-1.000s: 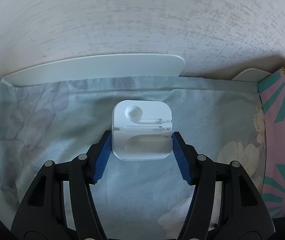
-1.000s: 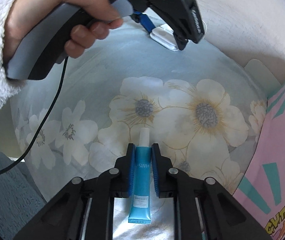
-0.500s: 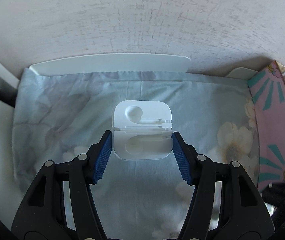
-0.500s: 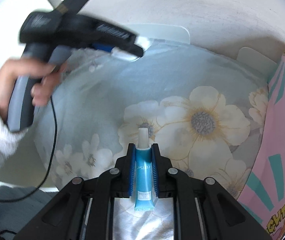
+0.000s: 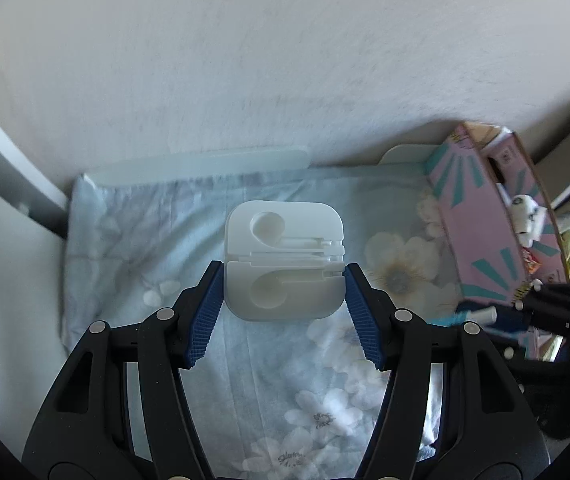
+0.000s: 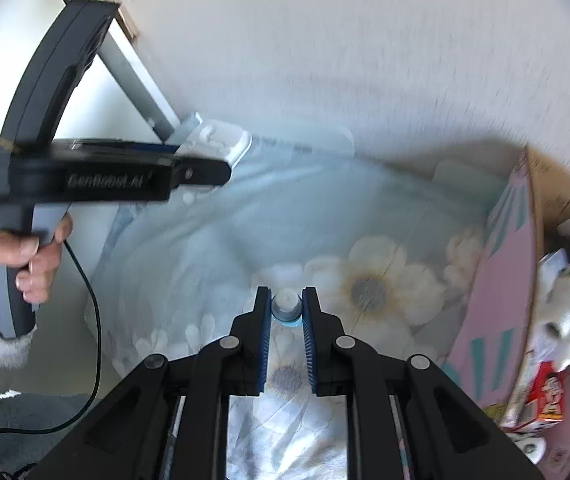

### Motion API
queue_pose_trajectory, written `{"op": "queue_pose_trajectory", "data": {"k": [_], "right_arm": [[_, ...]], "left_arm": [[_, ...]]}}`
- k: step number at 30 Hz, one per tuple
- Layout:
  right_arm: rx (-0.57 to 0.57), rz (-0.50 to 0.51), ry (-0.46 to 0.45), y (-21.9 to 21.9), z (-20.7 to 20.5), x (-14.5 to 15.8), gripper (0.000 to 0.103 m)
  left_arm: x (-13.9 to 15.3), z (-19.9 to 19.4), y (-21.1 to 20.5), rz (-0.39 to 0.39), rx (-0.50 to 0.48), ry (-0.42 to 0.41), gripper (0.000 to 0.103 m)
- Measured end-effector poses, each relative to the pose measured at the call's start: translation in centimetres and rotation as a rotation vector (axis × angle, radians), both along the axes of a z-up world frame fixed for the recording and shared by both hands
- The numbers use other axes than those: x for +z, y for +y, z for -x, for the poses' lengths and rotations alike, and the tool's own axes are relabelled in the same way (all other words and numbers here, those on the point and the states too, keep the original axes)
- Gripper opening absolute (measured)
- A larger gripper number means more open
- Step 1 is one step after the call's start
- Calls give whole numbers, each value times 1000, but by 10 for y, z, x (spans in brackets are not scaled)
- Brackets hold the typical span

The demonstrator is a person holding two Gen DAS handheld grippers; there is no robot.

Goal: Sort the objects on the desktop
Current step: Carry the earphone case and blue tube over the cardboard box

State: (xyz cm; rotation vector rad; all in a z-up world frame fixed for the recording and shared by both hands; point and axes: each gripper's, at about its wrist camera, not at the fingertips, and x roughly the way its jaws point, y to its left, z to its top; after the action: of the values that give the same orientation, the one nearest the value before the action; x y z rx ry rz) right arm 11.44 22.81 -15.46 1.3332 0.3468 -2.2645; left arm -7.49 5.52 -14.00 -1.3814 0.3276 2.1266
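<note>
Left tongs (image 5: 284, 292) clamped on a white plastic holder (image 5: 284, 266), blue pads pressing both its sides, held clear above the flowered cloth (image 5: 133, 240). Right tongs (image 6: 285, 312) squeezed tight on a small blue tube (image 6: 285, 307), white cap pointing forward, also off the cloth. Both loads up in the air, then, with a pink box (image 6: 501, 280) open at the right edge, a spotted soft toy (image 6: 569, 304) and packets already inside. Probably the carry toward that box now. Best done by keeping both grips firm and level, bringing the tube across first as the nearer load, clearing the cardboard wall before lowering. Worth watching: thin tube, narrow hold near the cap, easy to swivel. Worth keeping the two tools well apart over the box to avoid a clash.
</note>
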Motion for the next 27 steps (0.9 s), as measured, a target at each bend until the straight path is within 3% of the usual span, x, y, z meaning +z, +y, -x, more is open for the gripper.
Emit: {"op": "queue_pose_trajectory", "data": {"k": [6, 12, 18, 27], "right_arm": [[-10, -2, 90, -3, 6, 32, 14], [-53, -10, 152, 18, 0, 71, 14], [-164, -13, 197, 60, -12, 105, 14], [-345, -44, 193, 136, -36, 120, 14]], "left_arm": [[37, -9, 12, -23, -67, 55, 57], [56, -21, 44, -50, -147, 86, 57], [70, -39, 89, -84, -252, 90, 57], [68, -81, 171, -98, -421, 76, 57]]}}
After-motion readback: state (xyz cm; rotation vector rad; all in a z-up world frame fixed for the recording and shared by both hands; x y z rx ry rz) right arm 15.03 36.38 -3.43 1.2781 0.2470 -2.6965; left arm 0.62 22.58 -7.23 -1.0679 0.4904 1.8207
